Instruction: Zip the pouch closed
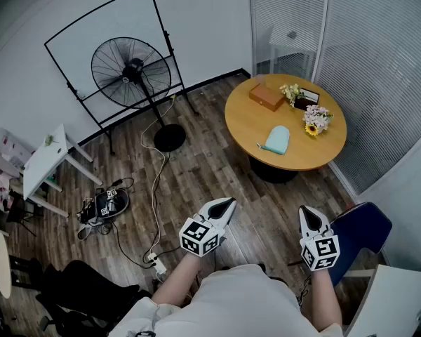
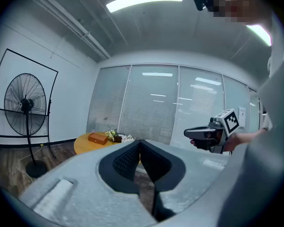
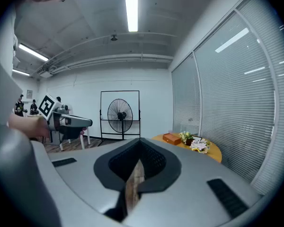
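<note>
The left gripper (image 1: 226,206) and right gripper (image 1: 306,215) are closed on nothing, lower centre. The light-blue fabric pouch (image 1: 277,140) lies upper right on the round wooden surface (image 1: 245,121); it could be shoved aside by unopened jaws.

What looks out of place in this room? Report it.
Nothing looks spilled or broken. One untidy spot: a loose cable snakes over the floor from the fan to a power strip, beside a tangled bundle of gear. The pouch lies flat on the round table.
</note>
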